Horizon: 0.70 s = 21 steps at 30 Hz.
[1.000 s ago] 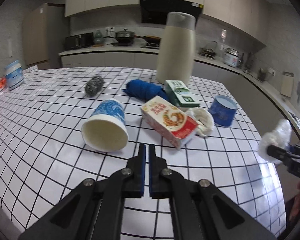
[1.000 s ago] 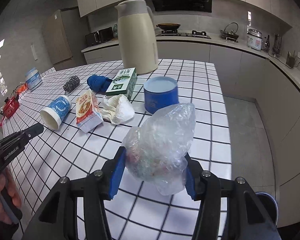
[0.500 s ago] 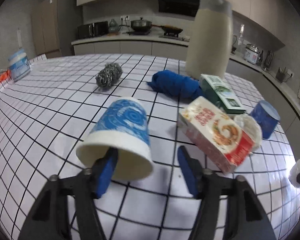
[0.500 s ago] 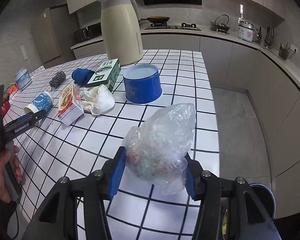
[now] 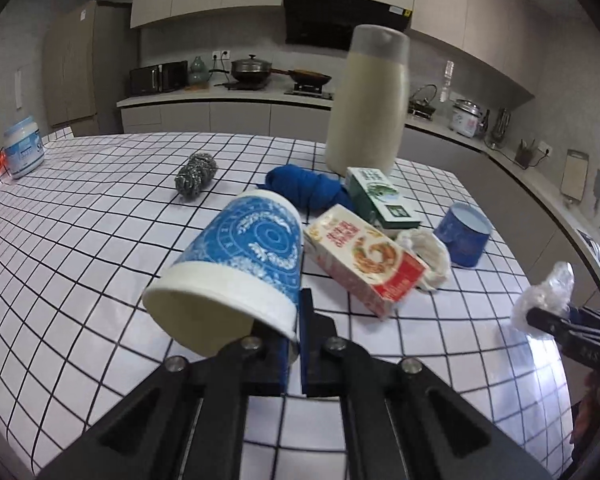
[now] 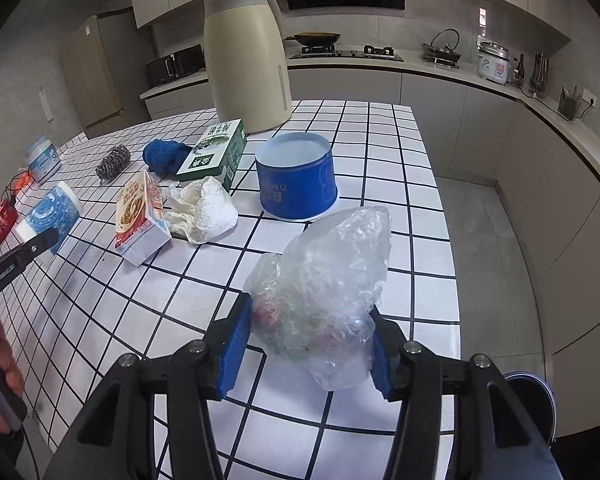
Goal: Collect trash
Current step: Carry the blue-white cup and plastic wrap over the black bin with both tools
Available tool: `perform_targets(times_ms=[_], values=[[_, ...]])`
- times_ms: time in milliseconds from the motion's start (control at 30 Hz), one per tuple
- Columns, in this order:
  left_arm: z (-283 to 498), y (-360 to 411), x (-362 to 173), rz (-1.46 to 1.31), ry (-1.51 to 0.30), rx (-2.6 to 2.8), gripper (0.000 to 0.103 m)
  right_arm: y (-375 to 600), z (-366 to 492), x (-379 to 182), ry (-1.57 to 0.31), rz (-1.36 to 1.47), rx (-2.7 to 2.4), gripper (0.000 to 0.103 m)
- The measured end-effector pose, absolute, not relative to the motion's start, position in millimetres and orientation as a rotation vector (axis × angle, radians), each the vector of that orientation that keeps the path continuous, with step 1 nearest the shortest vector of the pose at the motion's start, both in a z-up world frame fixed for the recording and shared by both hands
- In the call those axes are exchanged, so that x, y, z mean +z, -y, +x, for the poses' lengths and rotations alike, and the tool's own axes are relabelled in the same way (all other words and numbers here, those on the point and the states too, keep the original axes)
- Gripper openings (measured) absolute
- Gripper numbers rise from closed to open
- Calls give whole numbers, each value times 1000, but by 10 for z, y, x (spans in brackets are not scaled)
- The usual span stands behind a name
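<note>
left tongs (image 5: 298, 336) have just closed, pinching the blue-and-white paper cup's (image 5: 236, 264) rim; right tongs (image 6: 306, 344) clamp the crumpled clear plastic bag (image 6: 324, 296). next, probably the bin (image 6: 534, 394) at five o'clock.

Even daylight, glossy glare on tabletop (image 6: 436, 340), fisheye-warped dark corners, slight blur

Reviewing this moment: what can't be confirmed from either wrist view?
- Plastic bag, right wrist view: contents only blurred red and green through crumpled film.
- Bin, right wrist view: only its rim shows; the right gripper and the bottom edge cover the rest.
- Paper cup, left wrist view: its rim wall is pinched in the left gripper; the inner finger is hidden inside.
- White tub, left wrist view: label too small to read.
</note>
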<state>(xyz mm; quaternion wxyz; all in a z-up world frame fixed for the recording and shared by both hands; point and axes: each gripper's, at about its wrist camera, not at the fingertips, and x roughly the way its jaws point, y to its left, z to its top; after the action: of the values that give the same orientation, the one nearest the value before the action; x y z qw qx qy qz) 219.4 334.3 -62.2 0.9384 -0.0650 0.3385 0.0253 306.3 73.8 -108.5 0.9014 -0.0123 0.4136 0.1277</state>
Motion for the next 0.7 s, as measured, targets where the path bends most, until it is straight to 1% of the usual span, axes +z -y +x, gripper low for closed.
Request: perform_targets(times_ms=[400, 700], values=[[1847, -2730, -509, -108, -700, 7, 4, -489, 2735, -943, -826, -24, 270, 55], [1631, -2056, -428, -77, -699, -55, 4, 37, 2433, -791, -800, 0, 250, 55]])
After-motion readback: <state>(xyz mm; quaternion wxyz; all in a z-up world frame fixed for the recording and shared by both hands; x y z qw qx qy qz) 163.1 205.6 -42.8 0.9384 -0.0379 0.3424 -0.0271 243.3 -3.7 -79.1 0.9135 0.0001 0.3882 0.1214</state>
